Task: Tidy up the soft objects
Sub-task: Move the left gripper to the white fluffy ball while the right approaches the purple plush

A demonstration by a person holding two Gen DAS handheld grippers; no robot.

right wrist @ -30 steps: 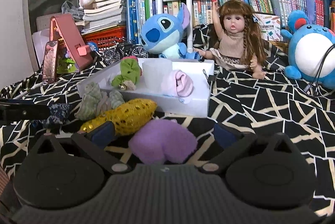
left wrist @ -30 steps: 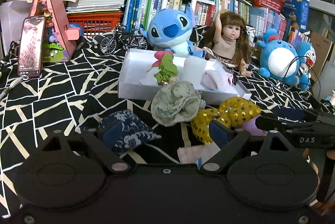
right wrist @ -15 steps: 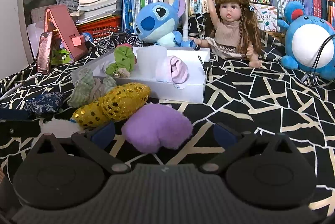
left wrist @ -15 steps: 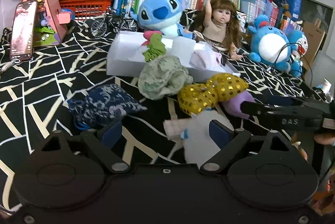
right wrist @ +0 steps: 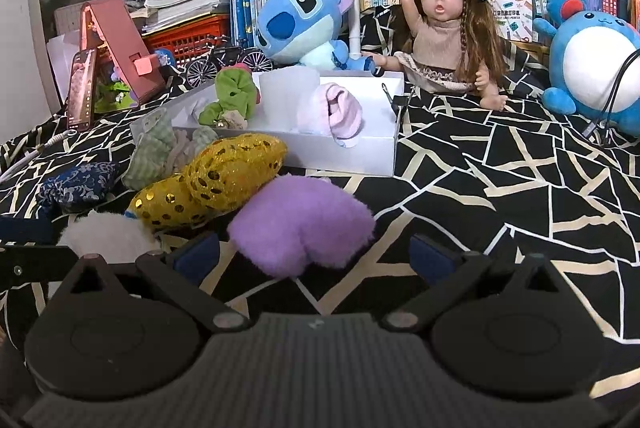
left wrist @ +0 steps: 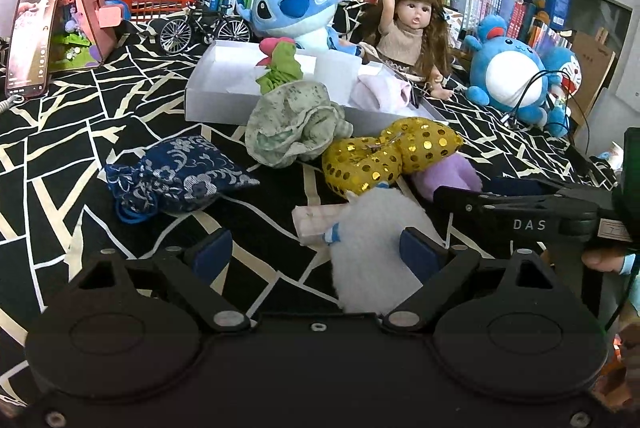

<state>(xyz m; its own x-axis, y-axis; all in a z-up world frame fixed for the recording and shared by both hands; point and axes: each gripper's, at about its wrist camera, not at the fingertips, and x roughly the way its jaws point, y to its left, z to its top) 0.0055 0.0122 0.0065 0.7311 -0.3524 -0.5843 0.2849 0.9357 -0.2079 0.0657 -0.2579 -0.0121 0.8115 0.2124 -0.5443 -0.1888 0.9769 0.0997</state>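
A white box holds a green scrunchie and a pink cloth. In front of it lie a pale green cloth, a gold sequin pouch, a navy floral pouch, a purple plush and a white fluffy plush. My left gripper is open, with the white plush between its fingers, against the right one. My right gripper is open, the purple plush just ahead between its fingers.
A Stitch plush, a doll and a blue round plush sit behind the box. A phone, a pink stand, a toy bicycle and shelves of books stand at the back. Cables lie at right.
Both grippers have drawn back toward the near edge. The white plush has come into view between the left fingers. The purple plush now sits farther ahead of the right gripper.
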